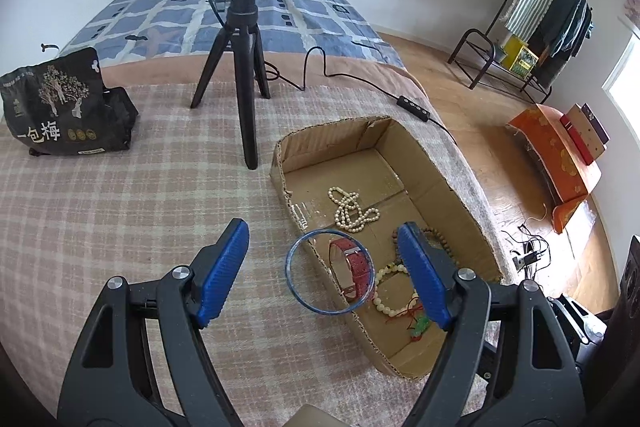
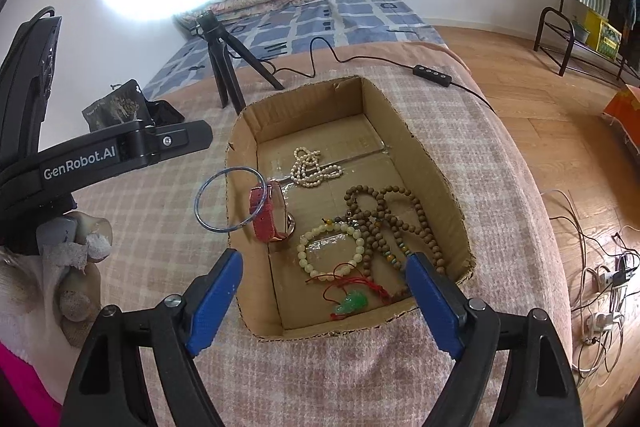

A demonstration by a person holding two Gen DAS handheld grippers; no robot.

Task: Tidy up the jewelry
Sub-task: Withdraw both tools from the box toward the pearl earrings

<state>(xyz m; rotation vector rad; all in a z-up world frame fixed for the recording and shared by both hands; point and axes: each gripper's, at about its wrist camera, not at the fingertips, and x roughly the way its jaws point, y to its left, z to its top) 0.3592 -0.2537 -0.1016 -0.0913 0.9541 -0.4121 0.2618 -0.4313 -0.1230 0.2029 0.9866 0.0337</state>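
Observation:
A cardboard box [image 1: 456, 187] [image 2: 432, 163] sits on the checked blanket. Inside lie a pearl necklace [image 1: 352, 209] [image 2: 314, 167], a red watch strap [image 1: 356, 267] [image 2: 270, 215], a pale bead bracelet [image 1: 386, 291] [image 2: 332, 251], a brown bead necklace [image 2: 384, 219] and a green pendant on red cord [image 1: 420, 325] [image 2: 352, 301]. A clear blue bangle [image 1: 294, 287] [image 2: 204, 197] rests across the box's left rim, half over the blanket. My left gripper [image 1: 324, 267] is open and empty, just behind the bangle. My right gripper [image 2: 324, 295] is open and empty over the box's near end.
A ring light on a black tripod [image 1: 244, 67] [image 2: 220, 67] stands behind the box, its cable and remote [image 1: 414, 105] [image 2: 432, 71] trailing right. A black snack bag [image 1: 60, 107] [image 2: 116, 109] lies at the left. The bed edge drops to wood floor on the right.

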